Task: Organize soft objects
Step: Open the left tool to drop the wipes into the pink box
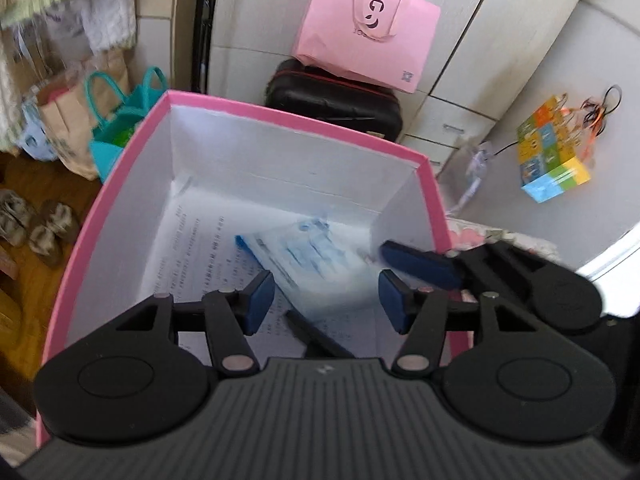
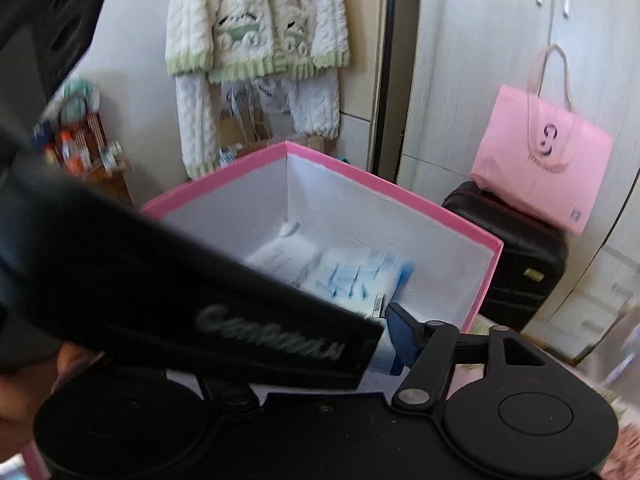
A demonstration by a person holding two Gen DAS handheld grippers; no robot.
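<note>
A pink box (image 1: 304,118) with white inner walls stands open below both grippers. On its floor lie a printed sheet (image 1: 200,256) and a soft blue-and-white packet (image 1: 316,260), also seen as the packet (image 2: 352,280) in the right wrist view. My left gripper (image 1: 327,300) hangs over the box with its blue pads apart on either side of the packet's near end, not pressing on it. My right gripper (image 2: 325,320) comes in from the right; one blue pad (image 2: 402,338) sits against the packet's edge. The left gripper's black body (image 2: 240,320) hides its other finger.
A pink paper bag (image 1: 368,28) rests on a black suitcase (image 1: 332,100) behind the box, in front of white cupboard doors. Teal and brown bags (image 1: 108,136) and slippers (image 1: 40,228) sit on the wooden floor at left. A fluffy white garment (image 2: 256,40) hangs on the wall.
</note>
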